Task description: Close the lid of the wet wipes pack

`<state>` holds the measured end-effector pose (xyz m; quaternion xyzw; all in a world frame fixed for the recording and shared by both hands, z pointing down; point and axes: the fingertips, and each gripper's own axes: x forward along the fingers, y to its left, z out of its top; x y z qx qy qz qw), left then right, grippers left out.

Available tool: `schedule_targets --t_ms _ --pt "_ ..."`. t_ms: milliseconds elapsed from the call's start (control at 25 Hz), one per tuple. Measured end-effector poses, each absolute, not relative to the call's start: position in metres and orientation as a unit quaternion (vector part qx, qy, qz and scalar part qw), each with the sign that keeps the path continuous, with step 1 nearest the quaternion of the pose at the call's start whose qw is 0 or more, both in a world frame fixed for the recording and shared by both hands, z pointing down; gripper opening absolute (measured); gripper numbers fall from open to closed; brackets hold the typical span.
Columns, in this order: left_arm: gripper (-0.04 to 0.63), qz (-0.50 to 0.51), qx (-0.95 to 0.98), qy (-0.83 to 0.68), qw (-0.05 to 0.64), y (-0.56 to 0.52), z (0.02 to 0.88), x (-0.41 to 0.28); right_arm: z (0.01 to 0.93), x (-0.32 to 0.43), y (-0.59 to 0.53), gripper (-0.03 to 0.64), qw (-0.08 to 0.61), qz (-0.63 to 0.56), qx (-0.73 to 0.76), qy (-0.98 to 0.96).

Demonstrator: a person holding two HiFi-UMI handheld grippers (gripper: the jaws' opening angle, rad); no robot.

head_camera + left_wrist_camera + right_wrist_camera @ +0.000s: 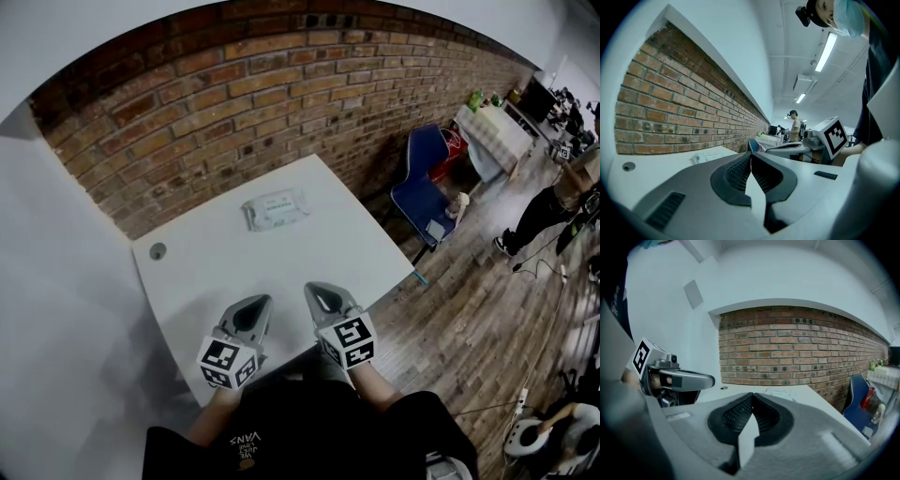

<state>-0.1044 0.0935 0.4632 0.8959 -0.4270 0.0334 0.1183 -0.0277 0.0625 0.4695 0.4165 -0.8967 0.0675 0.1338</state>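
Left gripper (pixel 255 306) and right gripper (pixel 317 292), both clenched on nothing, hover over the white table's (pixel 216 267) near edge, well apart from the wet wipes pack (pixel 275 209) near the brick wall (pixel 234 94); pressing its lid one-handed may skid the light pack.

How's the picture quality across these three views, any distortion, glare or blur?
Head view: fisheye bows the brick wall; wet wipes pack sharp. Left gripper view: ceiling light strip glares. Right gripper view: dark corners, brick wall evenly lit.

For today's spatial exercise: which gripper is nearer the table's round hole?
The left gripper: it sits on the same side as the hole; the right gripper is farther off.
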Motion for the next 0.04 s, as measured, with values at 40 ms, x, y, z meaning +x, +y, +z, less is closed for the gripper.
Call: schedule_targets --t_ms 40 --pt "0.011 0.034 0.896 -0.427 0.118 0.0936 0.4636 -0.1047 0.4694 -0.0282 0.0624 -0.003 0.134 0.067 0.416 -0.897"
